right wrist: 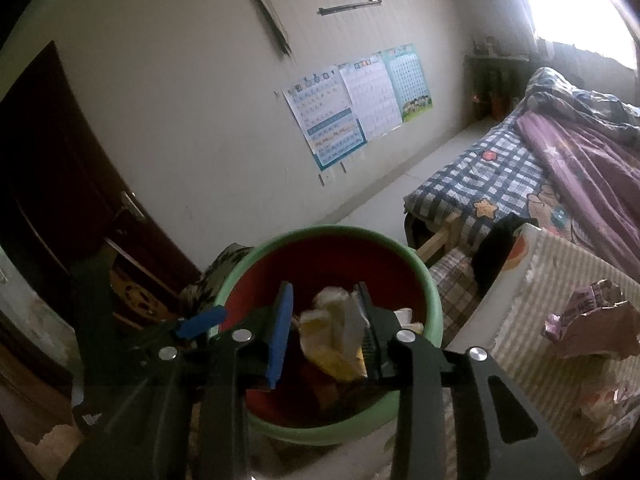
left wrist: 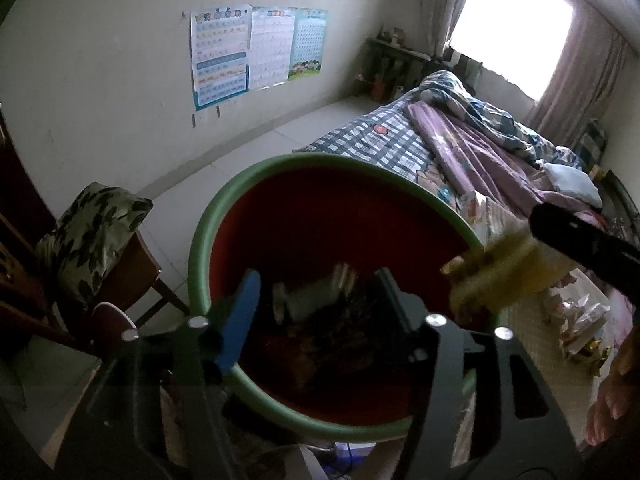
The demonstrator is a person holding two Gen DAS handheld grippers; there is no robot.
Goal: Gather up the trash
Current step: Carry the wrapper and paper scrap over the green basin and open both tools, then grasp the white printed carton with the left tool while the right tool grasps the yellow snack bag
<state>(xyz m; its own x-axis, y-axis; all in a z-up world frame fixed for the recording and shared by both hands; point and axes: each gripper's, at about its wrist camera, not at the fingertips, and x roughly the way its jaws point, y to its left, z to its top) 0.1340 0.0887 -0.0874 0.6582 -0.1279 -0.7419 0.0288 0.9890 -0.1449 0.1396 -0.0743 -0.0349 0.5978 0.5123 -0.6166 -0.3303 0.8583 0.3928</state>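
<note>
Between the right gripper's (right wrist: 326, 332) slightly parted jaws, over the bin (right wrist: 280, 240), sits crumpled yellow-white trash (right wrist: 334, 336); whether they grip it, I cannot tell. Left gripper (left wrist: 316, 312) hangs half open, empty. Wrappers (right wrist: 592, 320) on the bed remain uncollected.

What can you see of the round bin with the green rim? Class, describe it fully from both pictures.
The bin is a round, open-topped tub that looks like plastic, with a thick pale green rolled rim and a red inside wall. It stands upright, beside the bed and near a chair with a leaf-print cushion. Dark rubbish lies at its bottom. The left claw reaches over its rim, and the right claw hangs above its mouth with crumpled yellow and white paper between the fingers.
</note>
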